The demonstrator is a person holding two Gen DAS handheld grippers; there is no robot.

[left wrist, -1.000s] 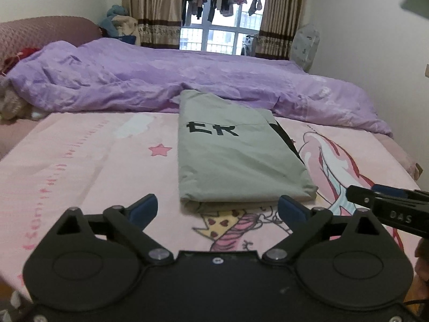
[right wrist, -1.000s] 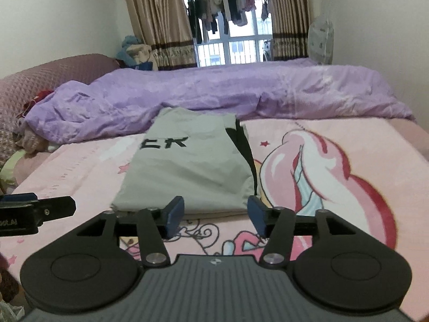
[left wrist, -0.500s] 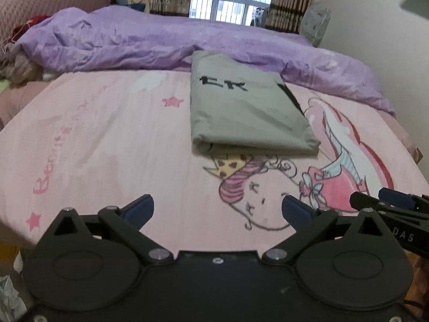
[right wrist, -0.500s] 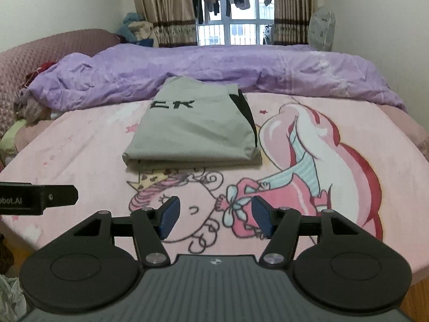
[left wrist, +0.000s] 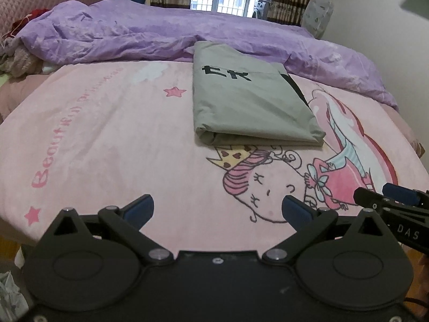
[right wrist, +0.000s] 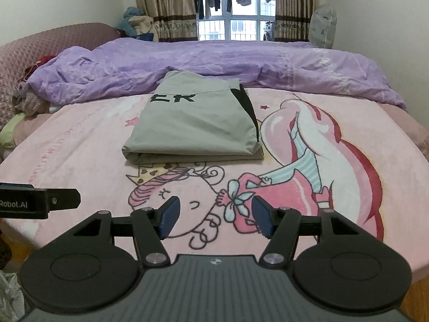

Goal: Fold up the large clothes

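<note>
The folded grey garment (right wrist: 193, 123) is lying on the pink blanket (right wrist: 348, 201), soft and light-looking; its near folded edge is offering the best hold. Left gripper (left wrist: 218, 209) and right gripper (right wrist: 214, 218) are hanging empty, jaws apart.

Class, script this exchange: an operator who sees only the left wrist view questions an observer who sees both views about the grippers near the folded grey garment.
Operator: My left gripper is open. I glimpse only the right one's tip. Is it holding anything?
Observer: No. The right gripper is open, with only the pink blanket showing between its pads.
Operator: And the garment?
Observer: The folded grey garment lies apart from those pads, farther up the bed.
</note>
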